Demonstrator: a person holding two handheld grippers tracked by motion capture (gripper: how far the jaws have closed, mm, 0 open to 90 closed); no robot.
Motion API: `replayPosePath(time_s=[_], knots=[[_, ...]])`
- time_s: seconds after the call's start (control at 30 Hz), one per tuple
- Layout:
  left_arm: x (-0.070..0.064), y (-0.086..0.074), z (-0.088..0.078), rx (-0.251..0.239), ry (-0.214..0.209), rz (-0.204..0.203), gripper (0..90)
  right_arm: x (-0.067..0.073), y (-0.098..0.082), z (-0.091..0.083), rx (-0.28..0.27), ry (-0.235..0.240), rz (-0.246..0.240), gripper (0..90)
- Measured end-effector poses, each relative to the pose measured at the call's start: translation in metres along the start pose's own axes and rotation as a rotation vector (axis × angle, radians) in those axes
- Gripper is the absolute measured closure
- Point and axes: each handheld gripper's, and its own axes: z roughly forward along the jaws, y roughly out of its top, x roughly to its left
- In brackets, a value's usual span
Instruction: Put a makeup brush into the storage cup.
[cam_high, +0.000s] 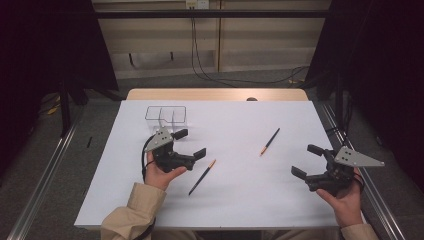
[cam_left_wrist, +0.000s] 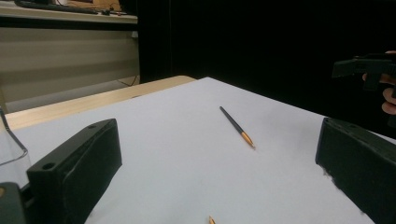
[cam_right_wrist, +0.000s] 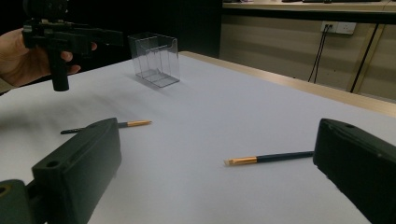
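Both sets of jaws stand wide apart with nothing between them. The left gripper (cam_high: 191, 144), held up off the table in the person's left hand (cam_high: 160, 172), has its two black fingers (cam_high: 199, 153) spread and pointing toward the middle of the white tabletop (cam_high: 235, 195). Just below and to the right of that lower finger lies the near pen (cam_high: 202, 177), dark-bodied with an orange end, slanting away from the jaws; the orange end is the end nearest the finger, close by but not touching it. In the left gripper view only the very tip of that orange end (cam_left_wrist: 211, 220) peeps in at the bottom edge, between the two jaws.

The right gripper (cam_high: 307, 160) sits in the person's right hand (cam_high: 345, 197) near the table's right edge, jaws likewise gaping and empty, facing left. The far pen (cam_high: 269, 141) lies apart from it, up and to the left of its fingers, on a slant with its orange end toward the person. In the right gripper view this pen (cam_right_wrist: 268, 158) lies on the sheet between the jaws, its dark end running up to the right-hand jaw, though I cannot tell whether they touch.

Behind the left gripper, toward the far left of the table, stands a clear plastic holder (cam_high: 166, 114) with dividers, upright.
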Motion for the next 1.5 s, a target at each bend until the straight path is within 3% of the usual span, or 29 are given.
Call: replayPosePath(time_s=[0.47,0.8,1.0,1.23,1.5], knots=[[-0.001,-0.004,0.024,0.051,0.002,0.006,0.2,-0.001,0.000,-0.001,-0.009,-0.003,0.000,0.7],[-0.003,-0.004,0.030,0.087,0.011,0.006,0.2,-0.001,0.000,-0.001,-0.008,0.001,0.001,0.7],[-0.003,0.001,0.033,0.174,0.035,-0.004,0.2,-0.002,0.000,-0.001,-0.007,0.000,0.000,0.6],[-0.004,0.007,0.040,0.327,0.076,-0.002,0.9,-0.002,-0.001,0.000,-0.006,0.004,0.004,0.6],[-0.005,0.010,0.049,0.439,0.065,-0.009,1.2,-0.002,-0.001,0.000,-0.004,0.006,0.004,0.6]])
